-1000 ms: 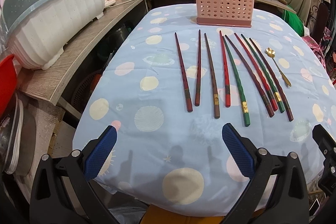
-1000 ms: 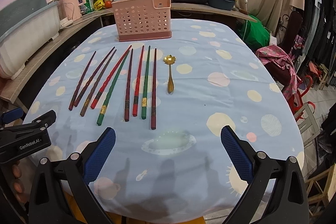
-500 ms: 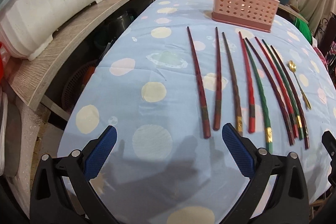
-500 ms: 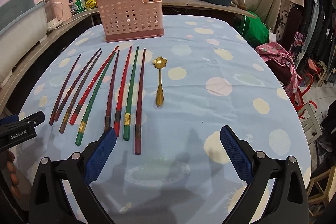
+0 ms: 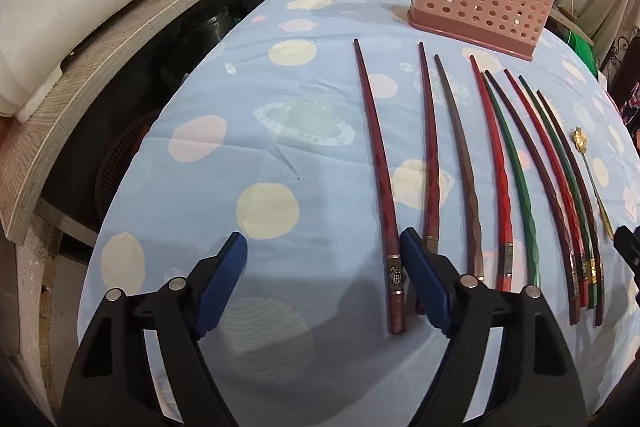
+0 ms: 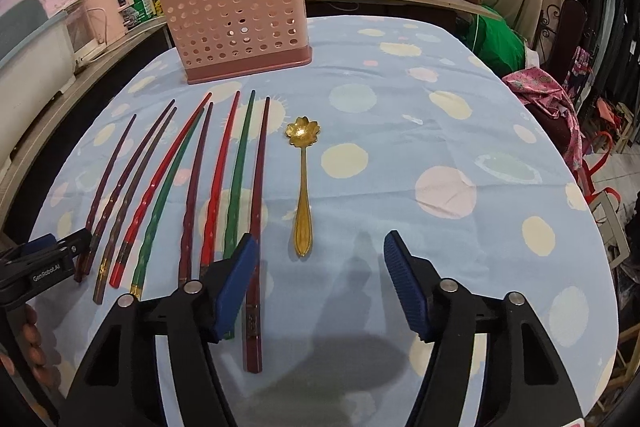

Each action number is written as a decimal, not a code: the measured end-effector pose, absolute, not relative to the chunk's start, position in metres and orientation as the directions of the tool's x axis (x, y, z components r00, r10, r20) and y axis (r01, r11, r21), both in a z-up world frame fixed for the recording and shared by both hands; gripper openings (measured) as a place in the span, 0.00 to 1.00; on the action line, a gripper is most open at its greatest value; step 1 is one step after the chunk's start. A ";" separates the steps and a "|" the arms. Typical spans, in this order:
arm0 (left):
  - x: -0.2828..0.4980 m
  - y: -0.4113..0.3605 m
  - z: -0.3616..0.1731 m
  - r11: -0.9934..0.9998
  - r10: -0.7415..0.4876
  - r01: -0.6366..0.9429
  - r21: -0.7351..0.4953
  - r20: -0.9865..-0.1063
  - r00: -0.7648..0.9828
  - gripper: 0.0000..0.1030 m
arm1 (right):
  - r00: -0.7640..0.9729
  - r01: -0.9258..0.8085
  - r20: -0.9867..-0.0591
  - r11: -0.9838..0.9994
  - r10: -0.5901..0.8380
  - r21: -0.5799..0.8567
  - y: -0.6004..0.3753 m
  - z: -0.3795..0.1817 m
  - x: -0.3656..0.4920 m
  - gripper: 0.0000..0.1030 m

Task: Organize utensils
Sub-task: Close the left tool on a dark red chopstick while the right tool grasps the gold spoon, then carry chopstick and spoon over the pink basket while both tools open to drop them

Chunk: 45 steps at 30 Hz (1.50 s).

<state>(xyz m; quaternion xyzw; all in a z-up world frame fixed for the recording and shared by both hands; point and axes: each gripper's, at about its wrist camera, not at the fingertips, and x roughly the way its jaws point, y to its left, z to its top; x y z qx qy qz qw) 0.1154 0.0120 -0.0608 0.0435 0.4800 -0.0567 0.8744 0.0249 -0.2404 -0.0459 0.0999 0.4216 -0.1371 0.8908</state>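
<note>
Your pink perforated utensil holder stands behind the chopsticks and gold flower spoon; its contents aren't visible. Both grippers, left and right, have dropped closer to the chopstick handles, fingers apart, empty.

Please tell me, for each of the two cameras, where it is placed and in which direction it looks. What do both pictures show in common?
Left wrist: sits on the left gripper, low over the table's left near edge, facing the leftmost chopstick; its open jaws show.
Right wrist: sits on the right gripper, facing the gold spoon; its open jaws, the other gripper and fingertips show.
Shared: the chopstick row, spoon and pink holder.
</note>
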 end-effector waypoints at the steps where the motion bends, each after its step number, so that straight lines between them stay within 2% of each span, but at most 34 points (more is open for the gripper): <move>1: 0.115 0.013 -0.061 0.989 -0.064 0.147 0.018 -0.843 0.533 0.67 | 0.605 0.329 -0.780 0.942 -0.158 0.064 -0.242 -0.048 0.028 0.52; 5: 0.111 0.014 -0.060 0.986 -0.086 0.165 0.004 -0.843 0.531 0.56 | 0.591 0.324 -0.793 0.944 -0.147 0.066 -0.244 -0.056 0.040 0.41; 8: 0.106 0.013 -0.059 0.982 -0.100 0.190 0.003 -0.841 0.532 0.46 | 0.594 0.318 -0.786 0.947 -0.170 0.035 -0.241 -0.060 0.043 0.37; 10: 0.101 0.012 -0.058 0.979 -0.112 0.206 0.000 -0.840 0.531 0.35 | 0.600 0.309 -0.781 0.951 -0.177 0.022 -0.238 -0.060 0.043 0.33; 14: 0.094 0.013 -0.056 0.973 -0.139 0.229 -0.018 -0.840 0.525 0.15 | 0.608 0.296 -0.779 0.954 -0.151 0.046 -0.239 -0.060 0.040 0.13; 16: 0.092 0.014 -0.056 0.971 -0.158 0.238 -0.035 -0.839 0.521 0.07 | 0.610 0.289 -0.780 0.956 -0.140 0.055 -0.239 -0.059 0.039 0.10; 21: 0.090 0.018 -0.055 0.966 -0.202 0.246 -0.085 -0.843 0.499 0.07 | 0.609 0.286 -0.785 0.955 -0.114 0.083 -0.241 -0.058 0.034 0.10; 30: 0.078 0.028 -0.028 0.967 -0.218 0.234 -0.105 -0.818 0.532 0.07 | 0.647 0.298 -0.755 0.947 -0.105 0.123 -0.244 -0.033 0.010 0.10; 34: 0.074 0.034 -0.008 0.966 -0.228 0.232 -0.113 -0.792 0.567 0.07 | 0.677 0.302 -0.728 0.943 -0.111 0.137 -0.247 -0.014 0.002 0.09; 37: 0.072 0.036 0.008 0.966 -0.233 0.230 -0.115 -0.769 0.595 0.07 | 0.699 0.298 -0.706 0.943 -0.112 0.145 -0.248 0.000 -0.002 0.02; 45: 0.076 0.037 0.046 0.967 -0.240 0.231 -0.110 -0.709 0.663 0.07 | 0.721 0.290 -0.684 0.945 -0.111 0.153 -0.251 0.015 -0.002 0.02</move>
